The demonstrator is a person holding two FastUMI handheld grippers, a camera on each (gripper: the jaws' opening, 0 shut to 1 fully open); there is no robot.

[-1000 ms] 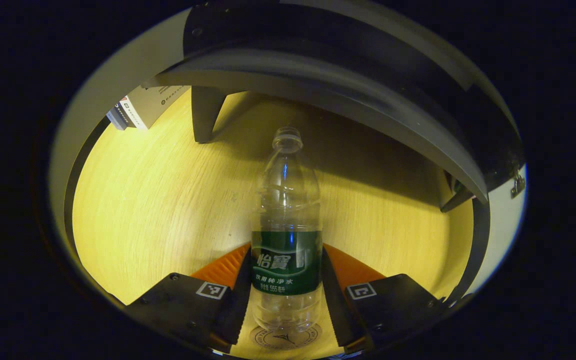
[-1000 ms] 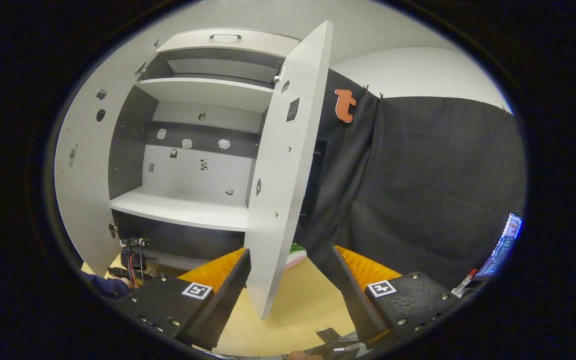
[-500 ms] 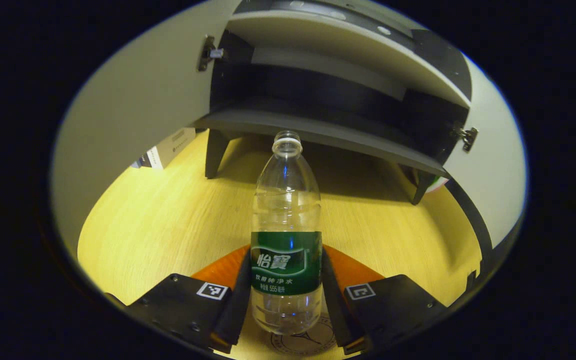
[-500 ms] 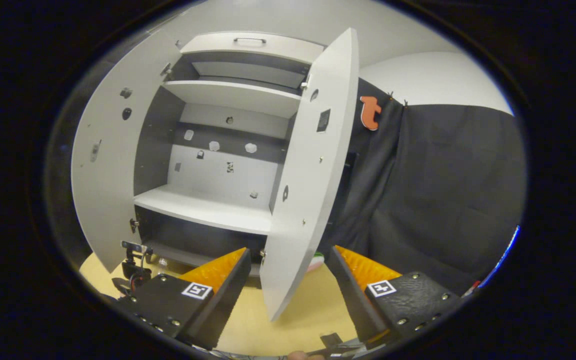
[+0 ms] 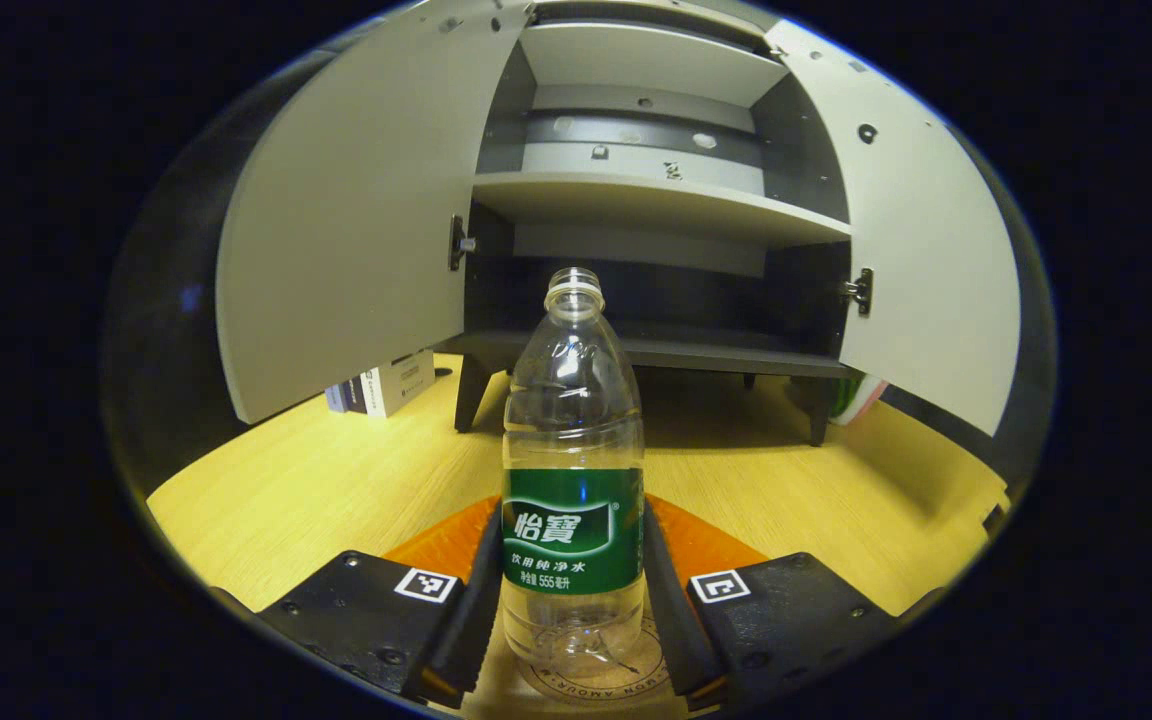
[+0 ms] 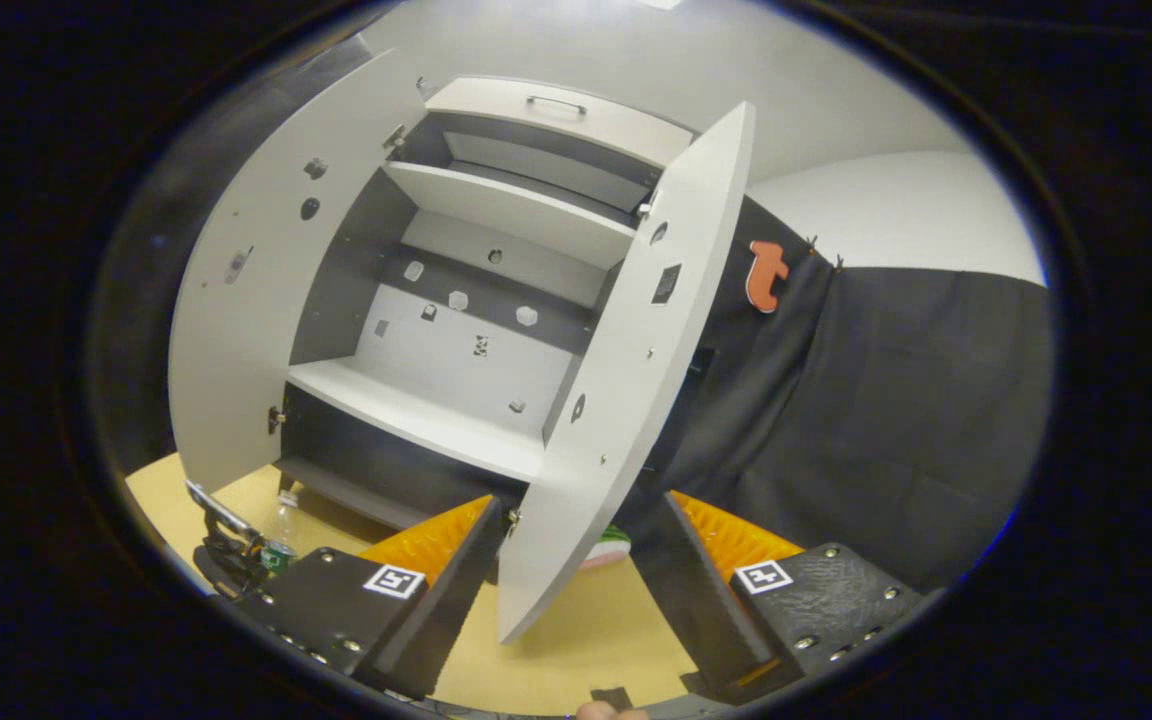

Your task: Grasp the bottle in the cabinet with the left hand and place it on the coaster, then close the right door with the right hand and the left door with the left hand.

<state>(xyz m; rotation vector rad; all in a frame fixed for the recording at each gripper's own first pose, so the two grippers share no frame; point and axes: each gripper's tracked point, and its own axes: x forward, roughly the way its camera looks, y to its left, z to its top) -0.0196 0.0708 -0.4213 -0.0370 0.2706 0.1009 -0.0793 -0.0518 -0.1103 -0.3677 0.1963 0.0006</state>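
A clear bottle point(image 5: 573, 420) with a green label stands upright in the left gripper view, its base over a round coaster point(image 5: 628, 674) on the wooden table. My left gripper point(image 5: 571, 512) is shut on it, both fingers pressing the label. Behind it the grey cabinet point(image 5: 656, 200) has its left door point(image 5: 356, 220) and right door point(image 5: 926, 250) swung open. In the right gripper view my right gripper point(image 6: 581, 505) is open and holds nothing. The right door point(image 6: 626, 370) stands edge-on just beyond its fingers. The bottle point(image 6: 281, 548) shows small at the lower left.
A small box point(image 5: 386, 382) lies on the table point(image 5: 316, 480) under the left door. A pink and green object point(image 6: 604, 545) sits by the cabinet's right foot. The black cloth wall point(image 6: 866, 400) hangs to the right of the cabinet.
The left gripper view has swung up from the cabinet's underside to the whole open cabinet, with the bottle still gripped. The right gripper has tilted, and the right door's edge now leans in its view.
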